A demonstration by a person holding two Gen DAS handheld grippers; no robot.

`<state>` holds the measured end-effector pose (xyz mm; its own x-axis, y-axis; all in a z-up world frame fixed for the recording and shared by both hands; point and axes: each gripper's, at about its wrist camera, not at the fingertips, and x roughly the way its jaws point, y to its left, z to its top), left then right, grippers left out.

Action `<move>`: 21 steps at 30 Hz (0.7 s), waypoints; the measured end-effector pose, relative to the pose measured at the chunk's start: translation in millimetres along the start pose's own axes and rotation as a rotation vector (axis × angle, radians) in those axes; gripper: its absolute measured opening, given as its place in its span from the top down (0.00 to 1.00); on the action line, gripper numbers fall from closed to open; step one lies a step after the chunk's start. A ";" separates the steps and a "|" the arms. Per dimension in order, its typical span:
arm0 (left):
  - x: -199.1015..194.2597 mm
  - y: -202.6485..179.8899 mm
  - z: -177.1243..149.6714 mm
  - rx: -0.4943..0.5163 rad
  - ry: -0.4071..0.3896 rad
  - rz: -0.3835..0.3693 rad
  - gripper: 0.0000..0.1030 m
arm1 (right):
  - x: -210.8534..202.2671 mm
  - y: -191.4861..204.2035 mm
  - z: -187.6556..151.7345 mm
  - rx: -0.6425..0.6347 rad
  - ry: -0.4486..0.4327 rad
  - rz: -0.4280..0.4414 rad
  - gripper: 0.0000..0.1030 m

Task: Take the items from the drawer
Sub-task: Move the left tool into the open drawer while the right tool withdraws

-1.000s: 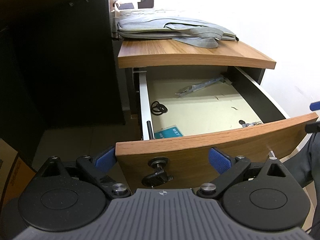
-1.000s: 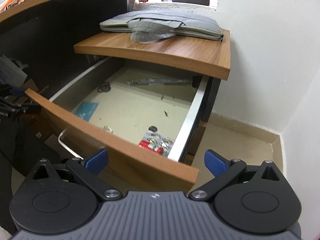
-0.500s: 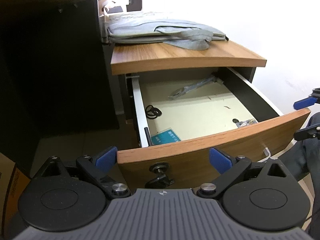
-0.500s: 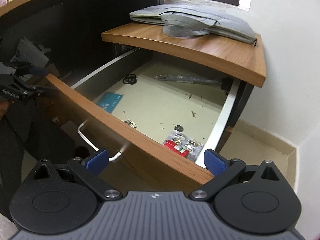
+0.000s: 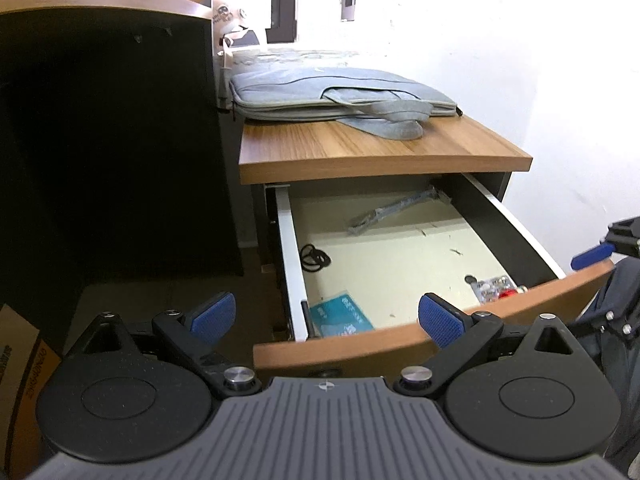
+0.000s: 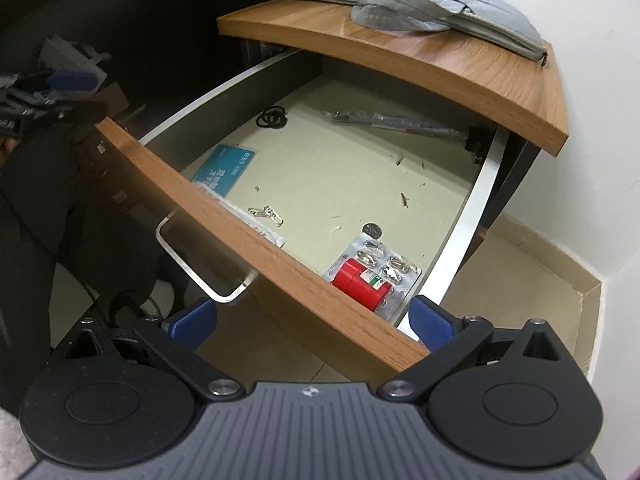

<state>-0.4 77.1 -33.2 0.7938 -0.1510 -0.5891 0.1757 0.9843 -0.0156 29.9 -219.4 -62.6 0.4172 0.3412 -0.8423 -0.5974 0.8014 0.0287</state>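
Both grippers, left [image 5: 326,316] and right [image 6: 314,322], hover with jaws spread and empty before the open drawer [image 6: 256,236]. The red jar [image 6: 362,282] sits on a blister pack [image 6: 394,270] hard against the drawer front, so a reaching finger could strike the front or drag the pack along.

Drawer [image 6: 320,168] open from above; wooden top [image 6: 420,60] overhangs its back.

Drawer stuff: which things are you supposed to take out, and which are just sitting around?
For the job, inside the open drawer: red tub, pill pack, blue card, paper clips, black bands, coin.

Just lying about: grey laptop bag on the top, cardboard box on the floor.
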 end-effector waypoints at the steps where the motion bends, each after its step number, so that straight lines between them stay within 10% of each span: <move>1: 0.4 -0.6 0.9 -0.002 -0.001 0.002 0.04 | -1.0 0.7 -1.2 -0.001 0.005 0.003 0.00; 21: 57.6 -35.4 47.3 -0.017 0.072 -0.038 0.24 | -5.2 0.5 -9.4 0.046 -0.002 0.052 0.00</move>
<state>66.7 29.2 -28.4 0.7430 -0.1818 -0.6441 0.1944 0.9795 -0.0521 21.0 -225.4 -63.3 0.3878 0.3834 -0.8382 -0.5863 0.8043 0.0966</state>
